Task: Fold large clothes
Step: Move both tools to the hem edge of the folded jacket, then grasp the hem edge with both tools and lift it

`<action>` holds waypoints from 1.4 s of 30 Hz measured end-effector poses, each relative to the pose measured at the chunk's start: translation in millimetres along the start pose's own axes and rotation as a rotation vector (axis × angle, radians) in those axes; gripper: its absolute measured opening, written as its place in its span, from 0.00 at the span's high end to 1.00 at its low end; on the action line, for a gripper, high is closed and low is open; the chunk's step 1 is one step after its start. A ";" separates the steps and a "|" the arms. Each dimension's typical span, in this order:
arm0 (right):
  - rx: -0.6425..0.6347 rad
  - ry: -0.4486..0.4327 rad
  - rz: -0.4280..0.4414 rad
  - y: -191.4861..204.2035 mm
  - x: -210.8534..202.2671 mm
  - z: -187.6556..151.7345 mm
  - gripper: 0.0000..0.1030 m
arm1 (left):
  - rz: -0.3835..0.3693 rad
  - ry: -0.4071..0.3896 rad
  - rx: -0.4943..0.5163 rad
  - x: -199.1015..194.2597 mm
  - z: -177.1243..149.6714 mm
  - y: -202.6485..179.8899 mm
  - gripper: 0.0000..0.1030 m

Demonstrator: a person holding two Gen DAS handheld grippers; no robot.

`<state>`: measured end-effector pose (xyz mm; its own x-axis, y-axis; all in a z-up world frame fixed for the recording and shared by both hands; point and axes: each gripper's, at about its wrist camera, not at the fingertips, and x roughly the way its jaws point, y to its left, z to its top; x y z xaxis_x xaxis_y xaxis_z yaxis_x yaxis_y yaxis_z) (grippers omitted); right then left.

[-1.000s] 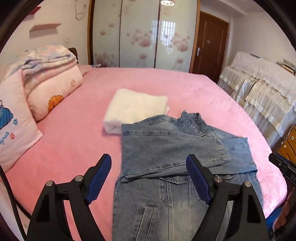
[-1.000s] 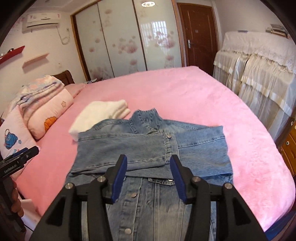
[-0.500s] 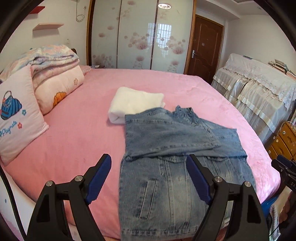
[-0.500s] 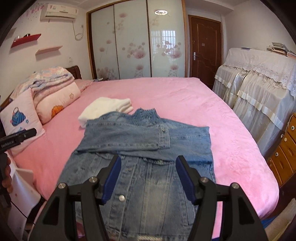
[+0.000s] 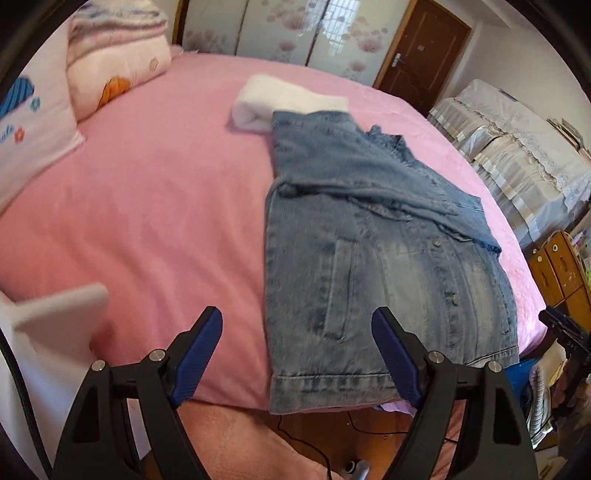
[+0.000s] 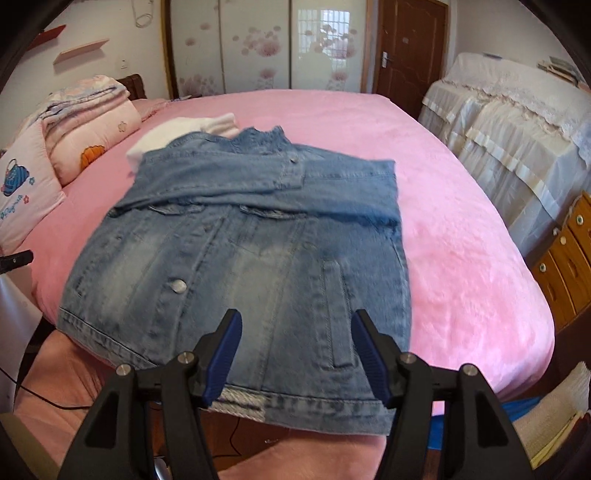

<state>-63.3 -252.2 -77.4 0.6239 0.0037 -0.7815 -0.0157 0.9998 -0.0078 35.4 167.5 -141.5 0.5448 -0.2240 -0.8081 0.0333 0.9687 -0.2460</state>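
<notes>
A blue denim jacket (image 5: 369, 229) (image 6: 251, 236) lies front up on the pink bed (image 5: 155, 199) (image 6: 461, 229). Its sleeves are folded across the chest and its hem hangs at the bed's near edge. My left gripper (image 5: 297, 317) hovers open over the jacket's lower left corner, nothing between its blue pads. My right gripper (image 6: 296, 319) hovers open above the hem near the right pocket, also empty. A folded white garment (image 5: 284, 98) (image 6: 184, 133) lies behind the jacket's collar, partly covered by it.
Pillows (image 6: 92, 136) and a folded quilt (image 5: 114, 22) are stacked at the bed's left. Cloth-covered furniture (image 6: 517, 122) and wooden drawers (image 6: 569, 258) stand on the right. A white object (image 5: 55, 314) sits by the bed's near left corner. Cables (image 5: 314, 446) lie on the floor below the hem.
Both grippers have drawn back toward the bed's near edge and sunk lower, so the jacket's hem and the floor now show. The right gripper's jaws stand wider than a second ago.
</notes>
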 end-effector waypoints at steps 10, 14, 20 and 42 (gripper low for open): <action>0.099 0.095 -0.021 -55.3 33.8 -42.8 0.40 | -0.050 0.165 0.014 66.3 -41.6 -0.6 0.21; 0.095 0.144 -0.026 -71.0 45.7 -57.7 0.40 | -0.053 0.203 0.026 82.3 -53.1 -8.8 0.21; 0.144 0.231 0.038 -89.6 67.3 -78.3 0.40 | -0.070 0.227 0.047 95.4 -58.7 -22.4 0.21; 0.244 0.271 0.186 -100.7 96.0 -86.7 0.49 | -0.033 0.261 -0.027 107.9 -54.9 -20.0 0.42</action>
<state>-69.5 -354.0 -205.7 0.3988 0.2130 -0.8919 0.0970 0.9574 0.2721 47.5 118.1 -253.1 0.3088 -0.2787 -0.9094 0.0233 0.9580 -0.2857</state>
